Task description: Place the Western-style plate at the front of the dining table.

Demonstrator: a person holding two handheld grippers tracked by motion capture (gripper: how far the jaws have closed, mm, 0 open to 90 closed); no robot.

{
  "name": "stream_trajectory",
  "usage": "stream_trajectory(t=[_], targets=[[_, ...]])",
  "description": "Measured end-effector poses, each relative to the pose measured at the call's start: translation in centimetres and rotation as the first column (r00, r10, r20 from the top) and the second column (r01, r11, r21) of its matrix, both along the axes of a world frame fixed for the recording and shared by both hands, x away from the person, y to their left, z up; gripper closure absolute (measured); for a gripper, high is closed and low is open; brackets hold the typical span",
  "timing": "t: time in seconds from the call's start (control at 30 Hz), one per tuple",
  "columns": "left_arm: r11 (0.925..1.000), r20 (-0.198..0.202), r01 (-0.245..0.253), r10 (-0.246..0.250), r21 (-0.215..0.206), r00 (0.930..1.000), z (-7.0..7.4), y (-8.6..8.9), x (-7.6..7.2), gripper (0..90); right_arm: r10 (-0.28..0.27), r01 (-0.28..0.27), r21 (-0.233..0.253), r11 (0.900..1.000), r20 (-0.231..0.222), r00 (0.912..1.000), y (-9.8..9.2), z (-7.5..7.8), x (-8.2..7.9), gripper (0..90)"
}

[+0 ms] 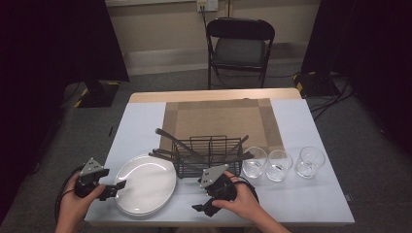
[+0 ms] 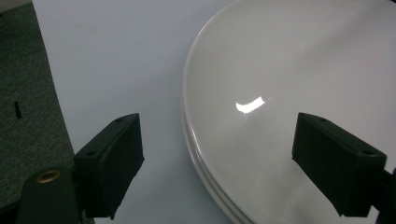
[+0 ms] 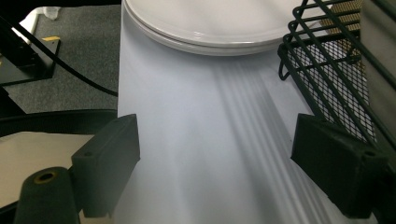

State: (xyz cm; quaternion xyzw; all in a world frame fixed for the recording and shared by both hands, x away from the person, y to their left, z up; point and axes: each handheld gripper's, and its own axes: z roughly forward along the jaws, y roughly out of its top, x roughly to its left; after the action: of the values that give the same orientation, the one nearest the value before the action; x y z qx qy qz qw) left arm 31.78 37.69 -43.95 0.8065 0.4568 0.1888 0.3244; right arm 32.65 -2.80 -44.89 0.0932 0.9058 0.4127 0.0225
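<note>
From the high view, my left tool (image 1: 115, 188) sits at the desk's (image 1: 291, 204) near left edge, jaws spread and pointed at the rim of the stacked plates (image 1: 145, 183). The plates lie on the near left of the desk, just left of the wire basket (image 1: 208, 155) holding dark utensils (image 1: 167, 137). My right tool (image 1: 206, 206) rests near the front edge, below the basket. Three glasses (image 1: 279, 165) stand in a row right of the basket. The open room is behind, on the mat (image 1: 221, 119), and on the bare right side of the desk.

In the left gripper view the left tool (image 2: 217, 154) is wide open, holding nothing. One jaw is over bare desk, the other over the plates (image 2: 299, 70), with the rim between them. I judge the risk here: two rims show, so a pinch could catch only the top plate, or tip the stack toward the nearby desk edge.

In the right gripper view the right tool (image 3: 215, 161) is also wide open and empty, over bare desk (image 3: 196, 140). The basket (image 3: 327, 70) is just beside one jaw; swinging that way could snag the wire. The plates (image 3: 210, 28) lie ahead, apart from the jaws.
</note>
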Motion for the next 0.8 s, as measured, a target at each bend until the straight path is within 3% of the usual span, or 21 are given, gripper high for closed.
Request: stream_trajectory(t=[0.8], targets=[[0.9999, -0.015, -0.011, 0.011, 0.005, 0.9998, -0.5, 0.1, 0.1, 16.1, 0.006, -0.006, 0.009, 1.0, -0.005, 1.0, 1.7, -0.7, 0.2, 14.8]])
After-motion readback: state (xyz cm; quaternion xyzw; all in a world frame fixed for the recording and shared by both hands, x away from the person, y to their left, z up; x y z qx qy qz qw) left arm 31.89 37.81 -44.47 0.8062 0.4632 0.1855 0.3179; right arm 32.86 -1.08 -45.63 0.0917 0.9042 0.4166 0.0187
